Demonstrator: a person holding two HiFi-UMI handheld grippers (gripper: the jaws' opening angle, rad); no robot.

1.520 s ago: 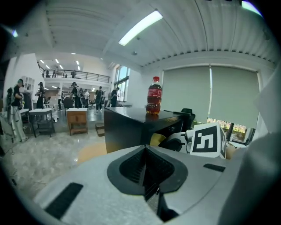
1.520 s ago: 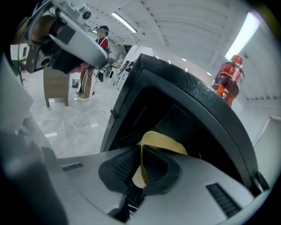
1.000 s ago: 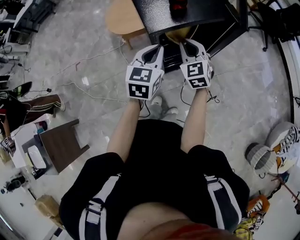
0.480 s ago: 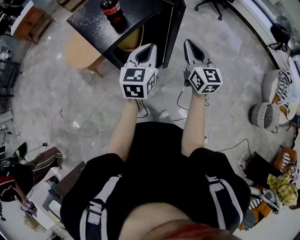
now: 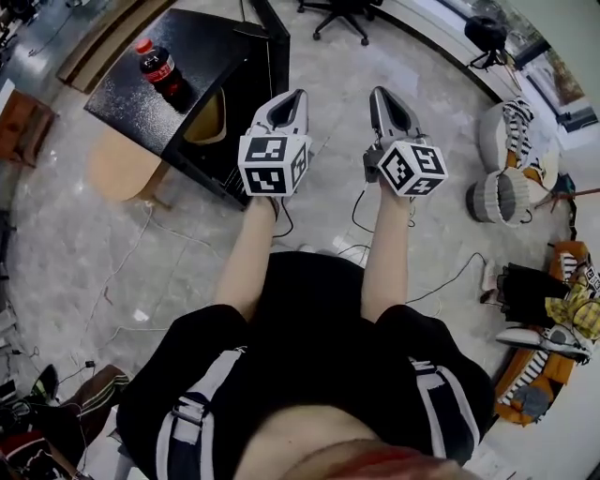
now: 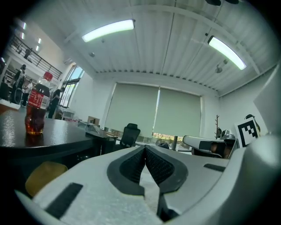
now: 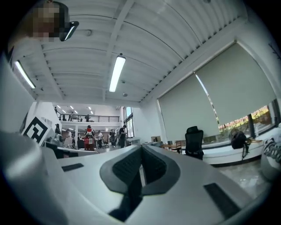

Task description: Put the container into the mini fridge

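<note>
The black mini fridge (image 5: 155,89) stands on the floor at the upper left of the head view, door (image 5: 274,42) swung open. A yellow container (image 5: 212,120) sits inside the opening; the left gripper view shows this container (image 6: 44,176) low on the left. A cola bottle (image 5: 165,71) stands on the fridge top and also shows as a cola bottle (image 6: 37,110) in the left gripper view. My left gripper (image 5: 298,94) hangs just right of the fridge opening, jaws shut and empty (image 6: 145,147). My right gripper (image 5: 380,92) is further right over bare floor, shut with nothing in it (image 7: 141,147).
A round wooden stool (image 5: 120,171) stands against the fridge's left side. Cables (image 5: 361,211) trail across the floor below the grippers. An office chair (image 5: 339,13) is at the top, and shoes and bags (image 5: 511,187) lie at the right.
Both grippers have drawn back from the fridge opening, where they flanked the yellow container. The view has swung, so the fridge now sits at the upper left.
</note>
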